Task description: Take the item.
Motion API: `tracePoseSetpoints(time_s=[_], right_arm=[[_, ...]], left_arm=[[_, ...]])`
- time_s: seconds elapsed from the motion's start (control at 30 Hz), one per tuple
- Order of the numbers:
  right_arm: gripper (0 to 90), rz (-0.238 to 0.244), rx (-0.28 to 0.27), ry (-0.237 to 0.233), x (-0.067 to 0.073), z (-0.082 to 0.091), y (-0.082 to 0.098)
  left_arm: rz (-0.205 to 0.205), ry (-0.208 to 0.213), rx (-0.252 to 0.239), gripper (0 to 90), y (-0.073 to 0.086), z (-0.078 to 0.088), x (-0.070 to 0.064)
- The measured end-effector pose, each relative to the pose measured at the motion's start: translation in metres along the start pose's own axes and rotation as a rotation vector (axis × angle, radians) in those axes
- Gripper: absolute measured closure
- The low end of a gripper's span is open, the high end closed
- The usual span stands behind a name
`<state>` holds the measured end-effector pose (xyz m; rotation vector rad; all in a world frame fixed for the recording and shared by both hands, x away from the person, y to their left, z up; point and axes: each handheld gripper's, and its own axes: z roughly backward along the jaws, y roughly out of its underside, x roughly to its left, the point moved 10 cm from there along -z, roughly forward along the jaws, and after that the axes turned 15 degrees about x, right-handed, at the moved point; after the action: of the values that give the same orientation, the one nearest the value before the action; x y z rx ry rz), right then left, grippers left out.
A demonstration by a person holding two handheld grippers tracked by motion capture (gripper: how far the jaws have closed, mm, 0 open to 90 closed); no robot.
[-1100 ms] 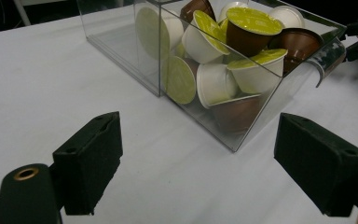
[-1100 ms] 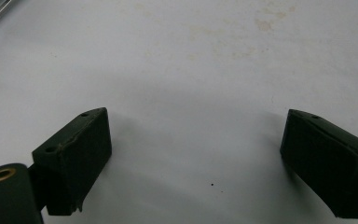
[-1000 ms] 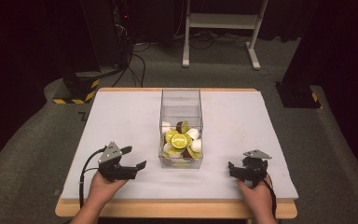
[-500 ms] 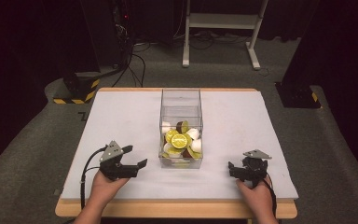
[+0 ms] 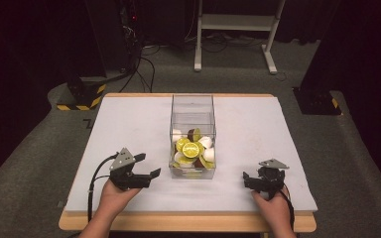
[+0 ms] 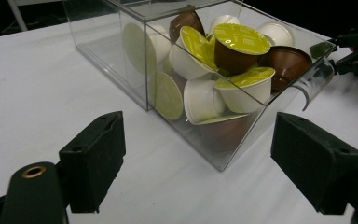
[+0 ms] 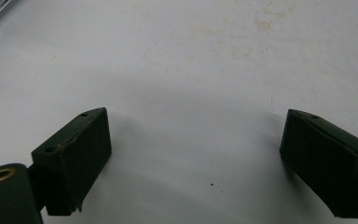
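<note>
A clear plastic box [image 5: 192, 114] stands in the middle of the white table [image 5: 129, 119], its near half heaped with coffee capsules [image 5: 191, 148] in white, brown and lime-lidded kinds. My left gripper [image 5: 150, 165] rests left of the box's near corner and points at it, open. Its jaws have just been closing a little, and nothing is between them. In the left gripper view the box [image 6: 223, 154] and its capsules [image 6: 240, 42] lie just beyond that gripper [image 6: 205, 158]. My right gripper [image 5: 248, 179] sits right of the box, open over bare table [image 7: 191, 70].
The box's far half [image 5: 192, 106] holds nothing. A white stand [image 5: 238, 34] and cables lie on the dark floor beyond the table. Yellow-black striped feet [image 5: 82, 94] sit off the far left corner. The right gripper [image 6: 354, 51] shows past the box in the left gripper view.
</note>
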<state>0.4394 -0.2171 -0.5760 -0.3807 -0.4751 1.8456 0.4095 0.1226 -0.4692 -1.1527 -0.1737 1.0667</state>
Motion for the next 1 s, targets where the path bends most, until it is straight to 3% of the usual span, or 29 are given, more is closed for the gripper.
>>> tracePoseSetpoints(time_s=[0.5,1.0], right_arm=[[8.8,0.001,0.000,0.002,0.000,0.000,0.000],[8.8,0.002,-0.001,0.002,0.000,0.000,0.000]], left_arm=[[-0.023,0.028,-0.012,18.3,-0.017,-0.008,-0.018],[-0.058,0.056,0.011,18.8,-0.030,-0.023,-0.037]])
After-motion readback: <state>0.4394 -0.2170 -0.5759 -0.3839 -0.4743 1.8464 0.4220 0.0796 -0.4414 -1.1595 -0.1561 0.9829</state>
